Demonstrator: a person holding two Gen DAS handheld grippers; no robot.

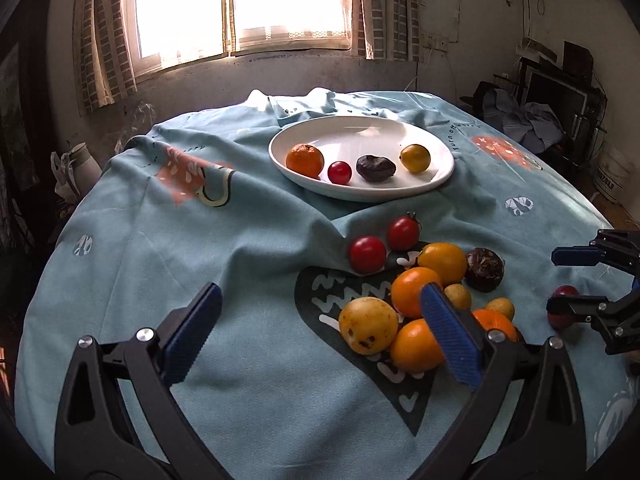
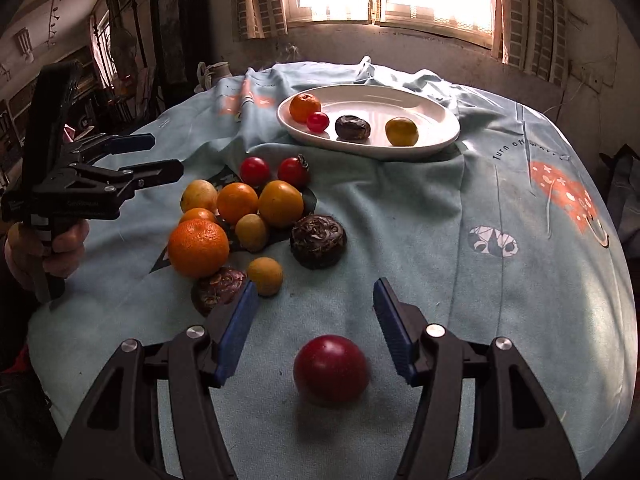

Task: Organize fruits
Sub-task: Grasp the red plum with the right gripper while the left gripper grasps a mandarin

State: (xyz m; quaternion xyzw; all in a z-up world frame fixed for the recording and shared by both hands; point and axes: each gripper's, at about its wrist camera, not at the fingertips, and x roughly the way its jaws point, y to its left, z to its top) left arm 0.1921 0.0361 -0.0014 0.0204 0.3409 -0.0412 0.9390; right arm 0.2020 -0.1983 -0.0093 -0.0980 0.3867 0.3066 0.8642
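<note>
**Both claws open over the loose fruit**

Right wrist view: the right gripper (image 2: 316, 328) stands partly open with nothing clamped. A red tomato (image 2: 331, 369) lies on the blue tablecloth (image 2: 460, 280) between its fingers, closer to the camera than the blue pads, with a gap on either side. Just ahead and left of the left pad sit a dark wrinkled fruit (image 2: 214, 286) and a small yellow fruit (image 2: 265, 275). Farther ahead lies the main heap: a large orange (image 2: 198, 247), a second dark fruit (image 2: 318, 241), several orange and yellow fruits, and two red tomatoes at its far edge. Beyond the heap a white plate (image 2: 436, 110) holds an orange, a small tomato, a dark fruit and a yellow fruit in a row.

Left wrist view: the left gripper (image 1: 320, 328) is spread wide and holds nothing. Its right pad overlaps the heap, where a speckled yellow fruit (image 1: 369, 325) lies just inside it; bare cloth lies under the left pad. A hand (image 2: 60, 248) grips its handle.
</note>
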